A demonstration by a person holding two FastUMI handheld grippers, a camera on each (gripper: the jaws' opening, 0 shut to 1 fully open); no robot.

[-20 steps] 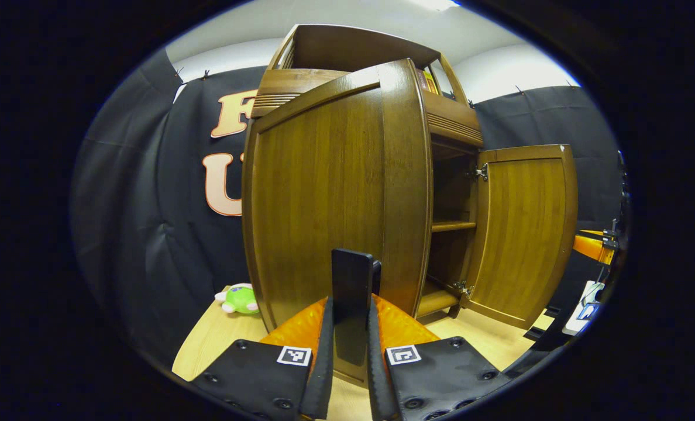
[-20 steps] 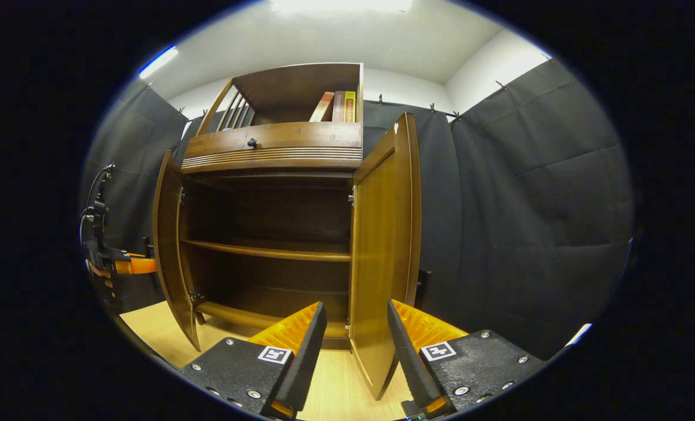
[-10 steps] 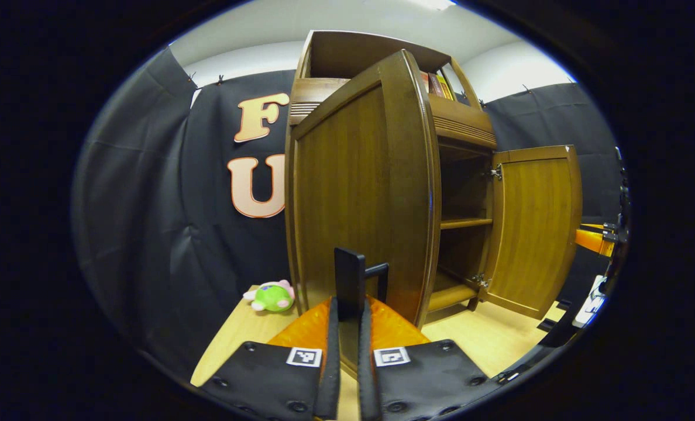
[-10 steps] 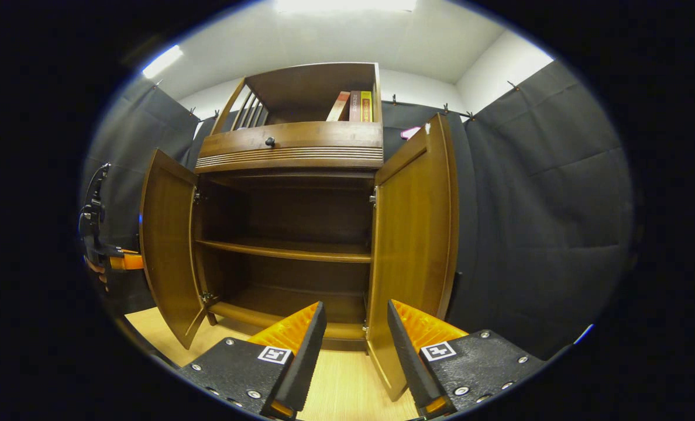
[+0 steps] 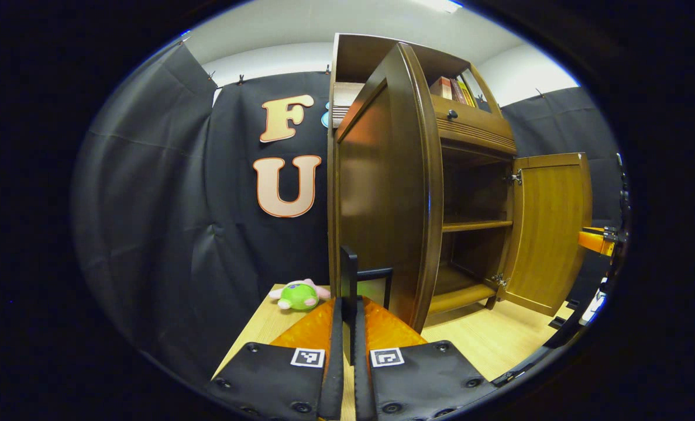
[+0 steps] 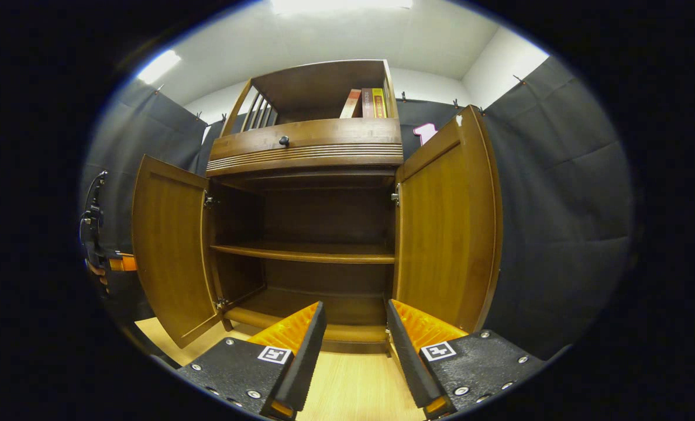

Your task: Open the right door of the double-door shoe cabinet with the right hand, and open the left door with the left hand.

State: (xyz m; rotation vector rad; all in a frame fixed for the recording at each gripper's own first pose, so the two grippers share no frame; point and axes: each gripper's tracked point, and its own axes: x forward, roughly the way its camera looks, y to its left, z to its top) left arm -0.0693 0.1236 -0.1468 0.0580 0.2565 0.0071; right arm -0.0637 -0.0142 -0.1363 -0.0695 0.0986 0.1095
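On the pale wooden table at the far side stands the tall brown wooden double-door shoe cabinet, its long axis upright and its open front facing the near side. Both doors are swung out. In the right gripper view the left door stands wide to the left and the right door wide to the right, each hanging upright on its hinges, with the dark interior and one horizontal middle shelf between them. Above the doors runs a ribbed drawer front with a small dark round knob, and on the open top shelf a few upright books lean together at the right.

The left gripper, seen in the left gripper view, has its orange-and-black fingers pressed nearly together on the thin black bar handle of the left door, whose outer face turns edge-on toward the camera. A small green plush toy lies on the table left of the cabinet, near the black cloth.

The right gripper hovers in front of the cabinet's bottom ledge with its jaws spread apart and holding nothing, apart from the right door.
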